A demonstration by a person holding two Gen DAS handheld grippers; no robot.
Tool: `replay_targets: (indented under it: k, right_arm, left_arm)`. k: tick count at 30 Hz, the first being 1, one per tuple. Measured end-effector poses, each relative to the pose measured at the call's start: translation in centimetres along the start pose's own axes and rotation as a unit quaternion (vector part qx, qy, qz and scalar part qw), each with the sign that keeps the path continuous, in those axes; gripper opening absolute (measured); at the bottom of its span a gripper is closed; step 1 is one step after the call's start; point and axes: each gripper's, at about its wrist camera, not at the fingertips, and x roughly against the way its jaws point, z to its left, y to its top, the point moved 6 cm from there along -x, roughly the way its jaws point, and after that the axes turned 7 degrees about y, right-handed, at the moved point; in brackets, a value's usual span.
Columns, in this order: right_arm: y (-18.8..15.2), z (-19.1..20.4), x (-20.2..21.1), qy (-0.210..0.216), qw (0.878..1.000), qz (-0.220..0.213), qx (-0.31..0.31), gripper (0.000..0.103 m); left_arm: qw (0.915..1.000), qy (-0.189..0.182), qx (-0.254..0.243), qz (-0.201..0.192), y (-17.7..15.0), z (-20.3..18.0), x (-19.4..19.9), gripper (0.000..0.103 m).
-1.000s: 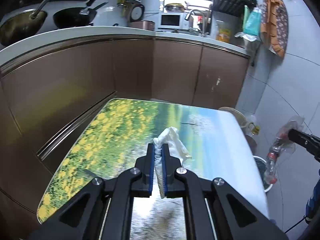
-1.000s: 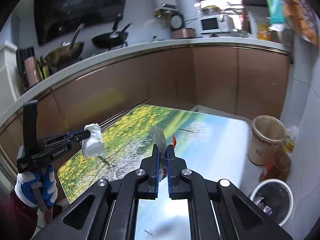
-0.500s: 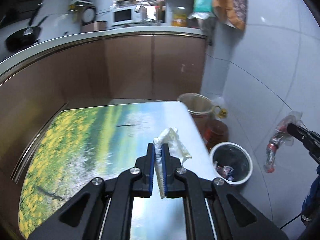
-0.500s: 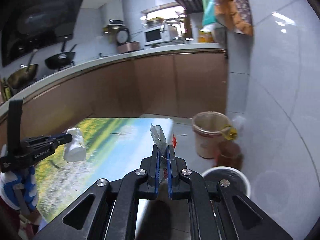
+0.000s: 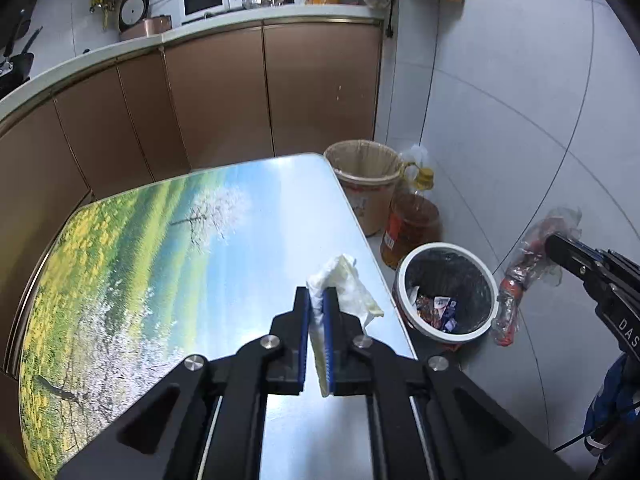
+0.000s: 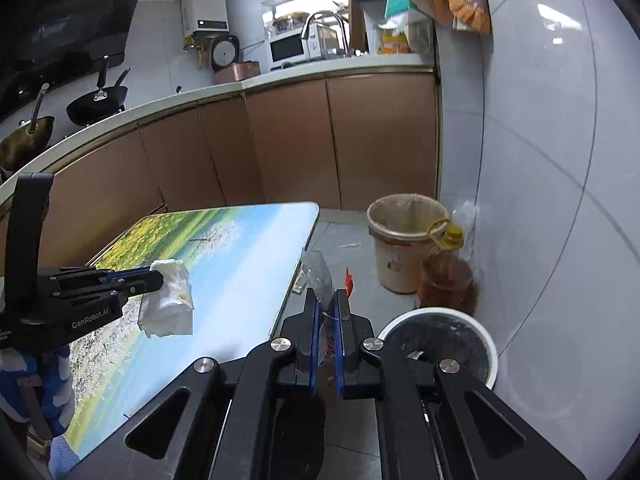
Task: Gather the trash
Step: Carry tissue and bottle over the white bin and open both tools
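Your left gripper (image 5: 318,300) sits at lower centre of its view, fingers pinching a crumpled white tissue (image 5: 344,284). You hold it above the right edge of the table (image 5: 160,260), which appears meant to keep it off the printed top on its way out.

Your right gripper (image 6: 326,304) at lower centre of its view is pressed onto a clear plastic wrapper (image 6: 318,274) with a red scrap. In the left view that wrapper hangs loose at the right edge, so the grip looks partial; judge it liable to slip.

Just beyond, on the floor at lower right, stands the white-rimmed bin (image 6: 492,344) with a black liner, already holding scraps. Neither piece is over its mouth yet.

Farther back stand an oil bottle (image 6: 446,280) and a beige bucket (image 6: 404,256), then the brown cabinets (image 6: 340,140) across the upper frame.
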Motion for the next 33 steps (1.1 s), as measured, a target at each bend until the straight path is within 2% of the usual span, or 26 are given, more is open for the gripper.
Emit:
replay_targets:
  k: [9,18,25,33]
  right_arm:
    - [-1.2,-2.1,-3.4,-0.011,0.999,0.030,-0.009,0.007]
    - [-3.1,-5.0,-5.9,-0.032,0.997,0.061,-0.030,0.007]
    - [-4.5,-7.6,-7.5,-0.051,0.994,0.081,-0.051,0.007]
    - [-5.0,-12.1,-8.5,-0.107,0.988,0.092,-0.067,0.007]
  left_arm:
    - [0.9993,-0.013,-0.019,0.030,-0.2,-1.6,-3.6,0.006]
    - [0.9969,-0.045,-0.049,0.042,0.2,-5.0,-6.2,0.006]
    - [0.9924,-0.072,-0.090,0.044,1.1,-9.6,-7.9,0.006]
    - [0.9853,-0.110,-0.125,0.038,3.5,-16.2,-10.7,0.006]
